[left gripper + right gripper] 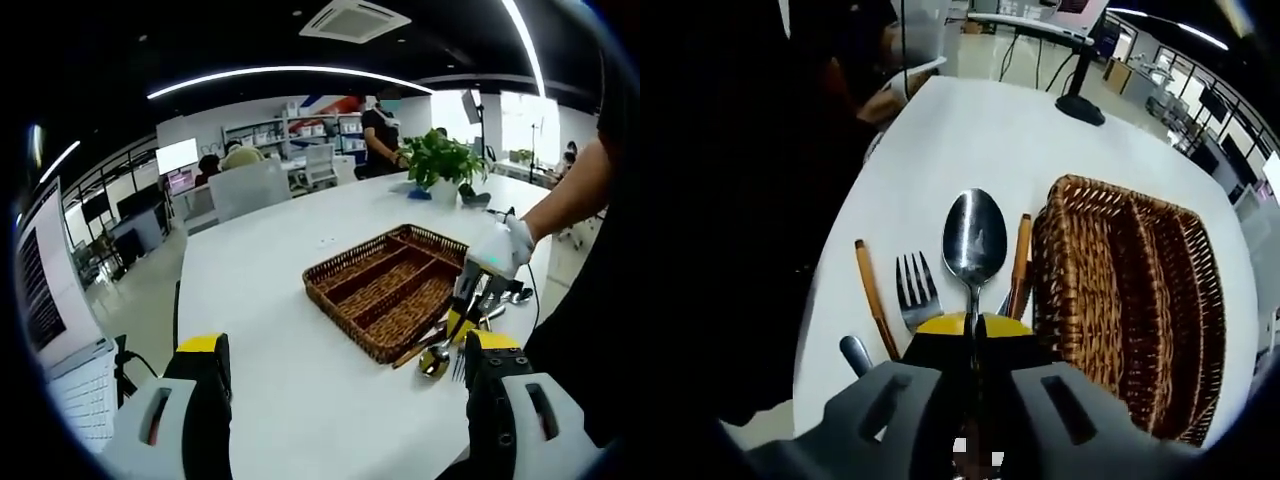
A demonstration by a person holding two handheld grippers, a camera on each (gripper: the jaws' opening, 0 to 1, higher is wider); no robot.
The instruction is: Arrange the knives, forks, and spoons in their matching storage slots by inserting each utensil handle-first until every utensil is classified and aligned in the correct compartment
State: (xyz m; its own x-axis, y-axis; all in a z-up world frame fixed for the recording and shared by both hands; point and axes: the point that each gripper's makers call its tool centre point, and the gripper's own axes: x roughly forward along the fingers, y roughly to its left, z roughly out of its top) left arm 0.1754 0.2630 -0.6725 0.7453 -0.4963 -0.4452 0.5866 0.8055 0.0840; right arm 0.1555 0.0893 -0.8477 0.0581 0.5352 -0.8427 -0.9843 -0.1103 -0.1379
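Spoon (974,240) handle hidden between the right tongs (974,325) (fork (917,290) handle likewise).

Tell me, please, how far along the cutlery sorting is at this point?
Nothing looks sorted yet: the basket compartments that show look empty. In hand: the right tongs are shut on a spoon, bowl pointing away. Left to do: the fork and wooden-handled pieces beside the basket on the table. The left tongs are open and idle.

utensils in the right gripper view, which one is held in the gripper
The spoon: its neck runs down into the shut right gripper, bowl pointing away. The fork and the wooden-handled pieces beside it lie loose on the table.
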